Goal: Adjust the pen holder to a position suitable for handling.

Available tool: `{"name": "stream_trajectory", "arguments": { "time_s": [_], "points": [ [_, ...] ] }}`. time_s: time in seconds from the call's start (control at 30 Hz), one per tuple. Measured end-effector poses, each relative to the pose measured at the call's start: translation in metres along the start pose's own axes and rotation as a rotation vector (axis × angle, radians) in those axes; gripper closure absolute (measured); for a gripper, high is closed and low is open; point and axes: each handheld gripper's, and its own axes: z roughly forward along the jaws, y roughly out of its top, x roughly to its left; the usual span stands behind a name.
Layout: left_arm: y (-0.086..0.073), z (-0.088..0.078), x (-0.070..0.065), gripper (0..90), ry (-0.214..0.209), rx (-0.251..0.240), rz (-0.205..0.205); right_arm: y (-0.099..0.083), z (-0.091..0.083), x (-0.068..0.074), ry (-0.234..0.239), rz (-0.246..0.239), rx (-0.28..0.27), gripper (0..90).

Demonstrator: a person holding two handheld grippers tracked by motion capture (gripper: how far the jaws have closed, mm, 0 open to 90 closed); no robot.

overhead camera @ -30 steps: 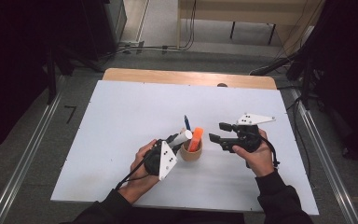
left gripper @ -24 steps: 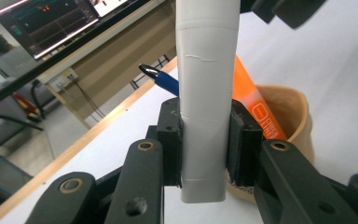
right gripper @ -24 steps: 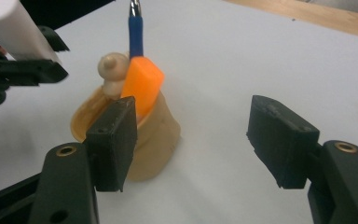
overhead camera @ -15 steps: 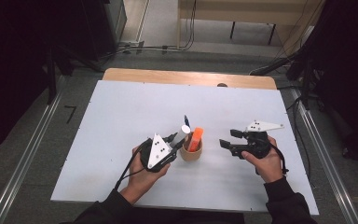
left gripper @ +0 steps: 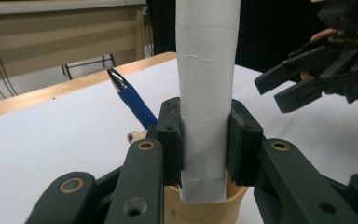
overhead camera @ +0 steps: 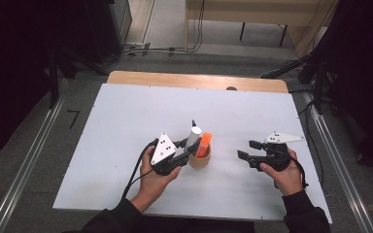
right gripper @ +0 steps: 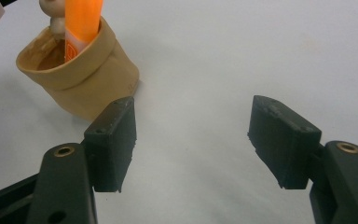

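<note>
**Two grippers: left clamped on white tube, right empty and moved away**

Changes vs earlier frames:
- Left gripper (overhead camera: 183,149) barely moved. A second ago its grey plate lay lower, nearer the person; now the plate faces up-left and the jaws point right, at the cup (overhead camera: 200,158).
- White tube (overhead camera: 193,137) is in about the same spot, upright at the cup's left rim.
- Right gripper (overhead camera: 245,150) was close to the cup's right side a second ago. It has since pulled back right and toward the person, now well apart from the cup, bare table (overhead camera: 126,116) between.

Writing: none readable. Orange marker (right gripper: 80,23) has a pale mark near its base in the right gripper view, too small to read. Tube is plain white (left gripper: 207,93), with faint seam lines only.

Pose, left to right:
- Left hand (overhead camera: 153,177) comes in from the bottom edge, forearm angled up-right, fingers wrapped around the gripper body. Left gripper view: both pads pressed flat on the tube's sides, tube vertical, its lower end inside the tan cup (left gripper: 200,210). Blue pen (left gripper: 133,98) leans away left behind the jaws.
- Cup sits on the table near the middle, holding tube, pen and marker. Marker leans against the cup's right rim.
- Right hand (overhead camera: 284,174) holds its gripper about level, jaws pointing left at the cup. Right gripper view: jaws spread wide (right gripper: 193,140), nothing between them, just table. Cup (right gripper: 81,79) sits up-left of the left jaw, not touching.
</note>
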Motion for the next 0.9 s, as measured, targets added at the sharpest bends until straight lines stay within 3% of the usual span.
{"name": "stream_trajectory", "arguments": {
  "time_s": [0.17,0.47,0.9],
  "points": [
    [-0.001,0.007,0.000,71.5,-0.024,-0.015,-0.043,-0.003,0.000,-0.001,-0.003,0.007,0.009,30.4],
    [-0.009,0.022,-0.004,71.4,-0.042,-0.003,-0.049,-0.004,0.001,-0.001,0.001,0.011,0.013,30.1],
    [-0.021,0.030,-0.006,71.4,-0.035,-0.016,-0.057,-0.004,0.002,0.000,0.007,0.013,0.017,29.9]
  ]
}}
